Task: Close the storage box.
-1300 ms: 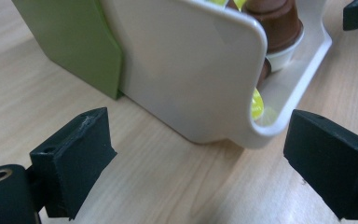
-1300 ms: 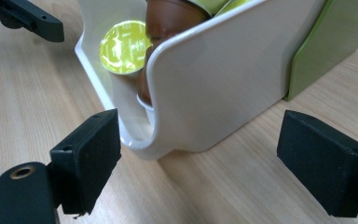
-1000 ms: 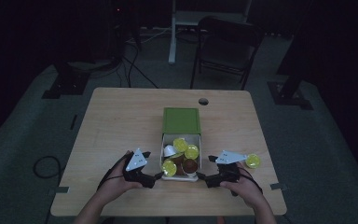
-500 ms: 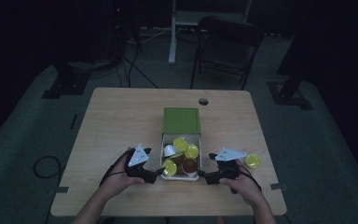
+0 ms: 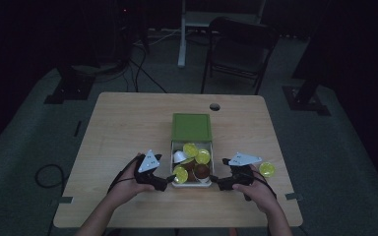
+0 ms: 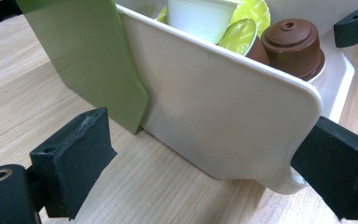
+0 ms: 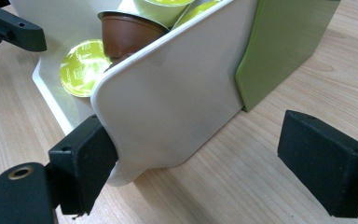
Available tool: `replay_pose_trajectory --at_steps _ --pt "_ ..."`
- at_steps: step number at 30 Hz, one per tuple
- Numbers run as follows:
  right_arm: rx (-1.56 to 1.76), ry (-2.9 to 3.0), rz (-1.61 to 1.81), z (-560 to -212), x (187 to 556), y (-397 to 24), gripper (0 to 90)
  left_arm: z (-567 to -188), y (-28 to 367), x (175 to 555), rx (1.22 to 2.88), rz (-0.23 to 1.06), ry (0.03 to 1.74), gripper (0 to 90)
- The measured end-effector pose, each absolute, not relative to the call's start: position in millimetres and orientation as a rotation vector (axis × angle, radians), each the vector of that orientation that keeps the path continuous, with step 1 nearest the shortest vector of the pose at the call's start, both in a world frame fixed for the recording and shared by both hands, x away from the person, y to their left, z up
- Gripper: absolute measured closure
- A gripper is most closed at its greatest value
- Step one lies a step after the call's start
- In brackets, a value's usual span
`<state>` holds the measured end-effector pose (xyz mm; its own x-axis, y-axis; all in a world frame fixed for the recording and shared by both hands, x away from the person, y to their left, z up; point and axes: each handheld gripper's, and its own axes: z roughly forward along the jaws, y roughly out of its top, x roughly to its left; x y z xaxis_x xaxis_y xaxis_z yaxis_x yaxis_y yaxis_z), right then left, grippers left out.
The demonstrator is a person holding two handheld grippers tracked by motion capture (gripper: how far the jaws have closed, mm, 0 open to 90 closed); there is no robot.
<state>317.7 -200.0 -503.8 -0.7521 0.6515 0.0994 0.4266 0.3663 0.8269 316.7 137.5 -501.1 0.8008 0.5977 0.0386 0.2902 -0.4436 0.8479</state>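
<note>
A white tray (image 5: 193, 181) of coffee capsules sticks out of a green box (image 5: 191, 127) at mid-table. It holds yellow-lidded capsules (image 5: 203, 156), a brown one (image 5: 201, 170) and a white one (image 5: 180, 156). My left gripper (image 5: 166, 181) stands open at the tray's front left corner. In the left gripper view the gripper (image 6: 205, 158) straddles the tray wall (image 6: 214, 107), its right jaw against the corner. My right gripper (image 5: 215, 183) is open at the front right corner. In the right gripper view the gripper (image 7: 205, 163) has its left jaw touching the tray wall (image 7: 177, 88).
One loose yellow capsule (image 5: 267, 169) lies on the table (image 5: 128, 128) just right of my right hand. A round hole (image 5: 214, 106) is near the table's far edge. A folding chair (image 5: 238, 49) stands beyond it on the dark floor.
Both hands have shifted slightly, bringing the grippers a little closer to the tray's front corners. The tray and capsules have not moved.
</note>
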Motion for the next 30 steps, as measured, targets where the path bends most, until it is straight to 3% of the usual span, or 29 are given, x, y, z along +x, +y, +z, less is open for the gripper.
replay_pose_trajectory --at_steps 30 --pt "0.982 2.376 1.32 -503 335 -195 12.6 -502 141 339 2.05 0.411 0.7 7.9"
